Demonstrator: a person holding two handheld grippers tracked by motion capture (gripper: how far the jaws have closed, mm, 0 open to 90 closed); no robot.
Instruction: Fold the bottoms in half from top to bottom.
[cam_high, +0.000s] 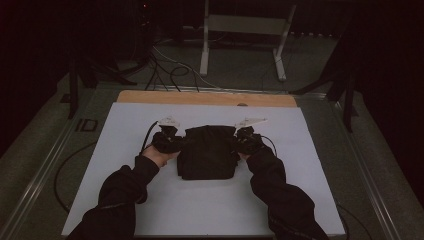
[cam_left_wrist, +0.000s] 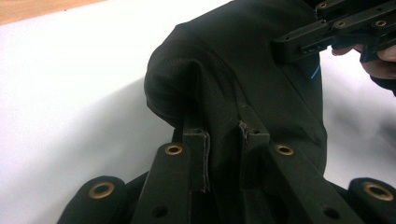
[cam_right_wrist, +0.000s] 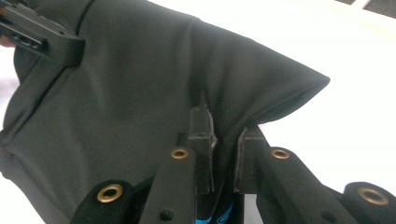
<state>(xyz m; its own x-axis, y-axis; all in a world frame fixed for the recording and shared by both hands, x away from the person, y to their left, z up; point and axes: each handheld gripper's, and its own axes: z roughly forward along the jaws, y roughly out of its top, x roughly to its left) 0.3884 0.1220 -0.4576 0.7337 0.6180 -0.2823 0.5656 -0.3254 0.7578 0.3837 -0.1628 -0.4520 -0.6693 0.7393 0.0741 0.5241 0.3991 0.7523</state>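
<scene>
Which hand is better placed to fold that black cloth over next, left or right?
Neither clearly, at a guess. The left hand-held gripper and right hand-held gripper each pinch an edge of the black cloth, one at each far corner, so a two-handed fold looks likeliest.

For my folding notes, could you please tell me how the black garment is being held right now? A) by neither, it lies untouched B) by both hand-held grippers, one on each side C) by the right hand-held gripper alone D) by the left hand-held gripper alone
B: the left hand-held gripper and the right hand-held gripper each pinch a fold of the black garment, at opposite sides of it on the white sheet.
</scene>
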